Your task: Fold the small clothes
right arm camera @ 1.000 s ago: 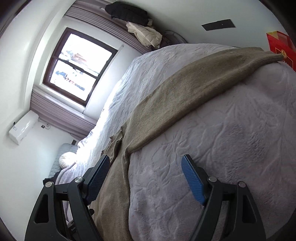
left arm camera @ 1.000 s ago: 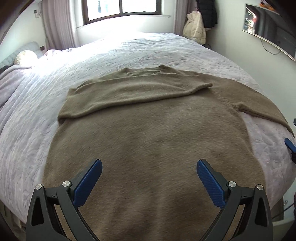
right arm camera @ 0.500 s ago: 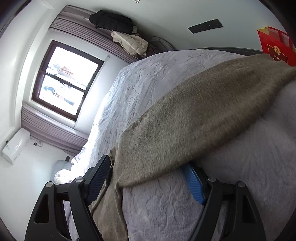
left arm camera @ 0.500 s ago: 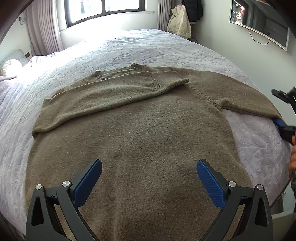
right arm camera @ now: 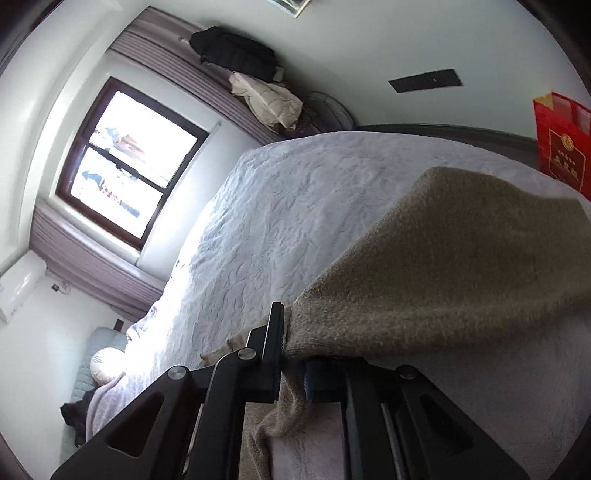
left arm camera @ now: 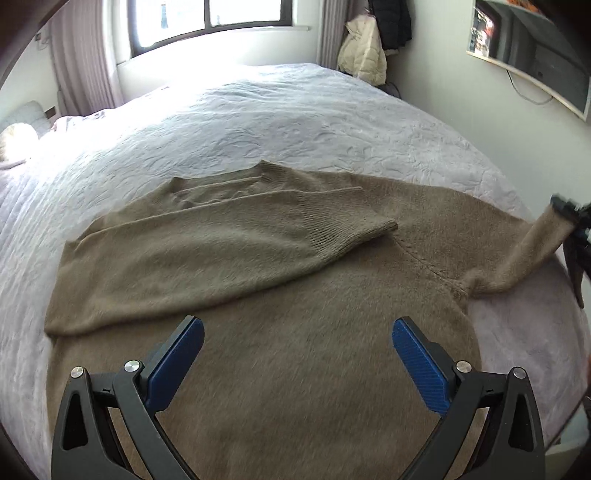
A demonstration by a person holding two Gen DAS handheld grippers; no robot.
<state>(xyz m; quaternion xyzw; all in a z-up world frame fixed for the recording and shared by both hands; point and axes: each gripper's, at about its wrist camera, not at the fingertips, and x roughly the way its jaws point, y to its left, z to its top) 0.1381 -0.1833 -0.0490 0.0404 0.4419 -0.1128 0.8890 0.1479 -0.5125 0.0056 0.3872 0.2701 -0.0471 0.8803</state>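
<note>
A tan knit sweater (left arm camera: 280, 325) lies flat on the bed. Its left sleeve (left arm camera: 229, 236) is folded across the chest. My left gripper (left arm camera: 295, 350) is open and empty, hovering over the sweater's lower body. My right gripper (right arm camera: 293, 354) is shut on the right sleeve (right arm camera: 443, 266), which drapes over its fingers. In the left wrist view the right gripper (left arm camera: 576, 229) shows at the right edge, lifting the right sleeve (left arm camera: 517, 258) off the bed.
The bed has a pale lilac quilted cover (left arm camera: 295, 122). A window (left arm camera: 207, 14) is behind it. Coats (left arm camera: 365, 51) hang at the far right corner. A red bag (right arm camera: 561, 144) stands beside the bed. A pillow (right arm camera: 107, 369) lies at the head.
My right gripper has closed on the right sleeve and raised it from the bed. The left gripper has moved forward over the sweater and stayed open.
</note>
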